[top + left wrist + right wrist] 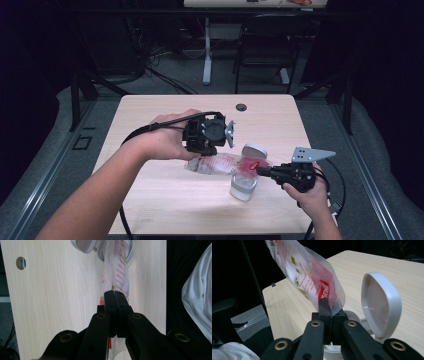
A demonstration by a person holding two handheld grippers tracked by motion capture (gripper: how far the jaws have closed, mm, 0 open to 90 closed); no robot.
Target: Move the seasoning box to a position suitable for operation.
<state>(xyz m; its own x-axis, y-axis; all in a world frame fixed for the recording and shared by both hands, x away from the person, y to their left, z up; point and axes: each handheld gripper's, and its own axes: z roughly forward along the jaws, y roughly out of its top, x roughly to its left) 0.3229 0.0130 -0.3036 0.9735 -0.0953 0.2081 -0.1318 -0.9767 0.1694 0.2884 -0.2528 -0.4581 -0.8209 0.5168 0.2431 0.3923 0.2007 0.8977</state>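
Above the counter (150, 115), both claws clamp the plastic pouch (217, 163): left claw (207, 150), right claw (261, 171). Open-lidded white container (243, 187) underneath; pouring seemingly underway, unfinished.

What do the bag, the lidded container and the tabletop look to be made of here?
The bag looks like thin clear plastic film with red print; it is see-through, glossy and creased. The container with its open lid appears to be smooth white moulded plastic with a soft sheen. The tabletop shows pale wood grain, likely matte laminate rather than solid wood.
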